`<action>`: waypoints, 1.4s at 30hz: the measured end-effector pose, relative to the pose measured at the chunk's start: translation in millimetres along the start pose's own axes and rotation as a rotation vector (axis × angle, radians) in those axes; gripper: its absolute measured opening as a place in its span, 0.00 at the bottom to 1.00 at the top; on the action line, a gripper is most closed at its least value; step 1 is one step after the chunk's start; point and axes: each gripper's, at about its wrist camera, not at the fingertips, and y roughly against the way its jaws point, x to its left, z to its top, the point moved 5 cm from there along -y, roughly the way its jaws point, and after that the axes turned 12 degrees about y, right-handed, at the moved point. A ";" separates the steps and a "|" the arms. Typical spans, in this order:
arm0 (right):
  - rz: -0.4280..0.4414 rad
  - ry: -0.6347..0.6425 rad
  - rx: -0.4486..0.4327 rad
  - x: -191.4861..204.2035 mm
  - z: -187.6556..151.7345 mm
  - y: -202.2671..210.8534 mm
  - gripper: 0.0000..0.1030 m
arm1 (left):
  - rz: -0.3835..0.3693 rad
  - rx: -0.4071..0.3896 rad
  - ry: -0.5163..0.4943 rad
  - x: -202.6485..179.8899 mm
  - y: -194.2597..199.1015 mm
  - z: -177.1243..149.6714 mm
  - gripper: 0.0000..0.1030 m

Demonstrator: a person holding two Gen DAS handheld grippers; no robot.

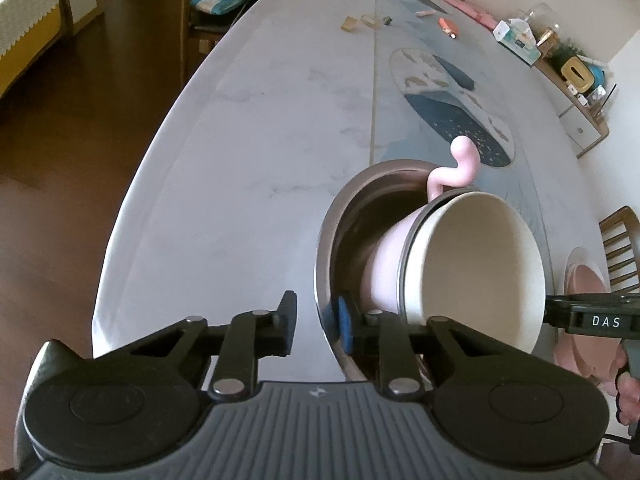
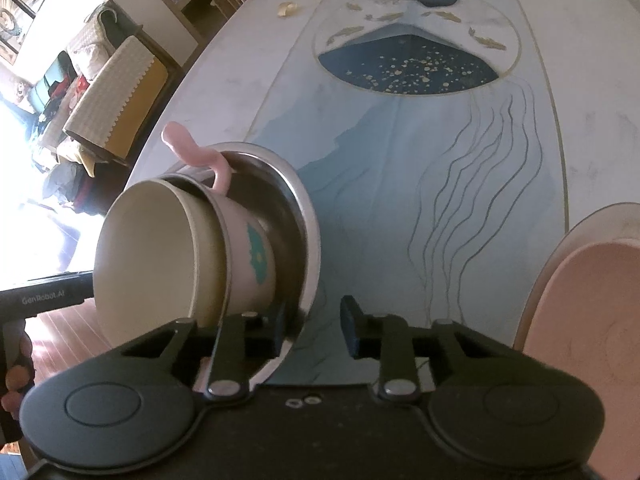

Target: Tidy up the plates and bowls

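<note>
A steel bowl (image 1: 332, 220) (image 2: 304, 216) stands on the table. A pink mug with a curly handle (image 1: 384, 264) (image 2: 248, 256) leans inside it, and a cream bowl (image 1: 476, 264) (image 2: 152, 256) is nested in the mug. My left gripper (image 1: 316, 326) straddles the steel bowl's near rim, blue pad inside, other finger outside with a strip of table showing between. My right gripper (image 2: 312, 328) straddles the rim on the opposite side, one finger inside and the outer one apart from the rim. A pink dish (image 2: 592, 320) (image 1: 584, 276) lies on a clear plate (image 2: 576, 228) to the right.
The marble table (image 1: 240, 160) carries a blue runner with a jellyfish print (image 2: 420, 160). Small bits and an orange item (image 1: 448, 26) lie at the far end. Chairs (image 1: 620, 248) stand beside the table, and a cluttered sideboard (image 1: 560, 60) lines the wall. A hand (image 2: 16, 376) holds the left gripper.
</note>
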 end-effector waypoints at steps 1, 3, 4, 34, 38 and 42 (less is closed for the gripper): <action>-0.001 0.002 -0.001 1.0 0.4 -0.2 0.22 | -0.002 -0.001 -0.003 -1.6 0.7 -0.4 0.14; 0.003 0.004 -0.002 3.1 1.2 -0.5 0.17 | 0.001 -0.008 -0.011 -5.7 2.7 -1.1 0.11; 0.005 0.004 -0.004 4.3 1.3 -0.4 0.13 | 0.011 -0.012 -0.018 -7.1 3.1 -1.5 0.11; -0.072 -0.016 -0.115 -0.3 -4.1 54.9 0.12 | 0.026 -0.056 -0.120 -63.2 34.5 -8.6 0.11; -0.076 -0.033 -0.144 -4.5 -4.7 72.3 0.12 | 0.014 -0.066 -0.152 -79.8 45.0 -6.3 0.11; -0.092 -0.057 -0.178 -9.5 -7.0 93.0 0.12 | -0.013 -0.065 -0.186 -98.8 51.3 -4.2 0.11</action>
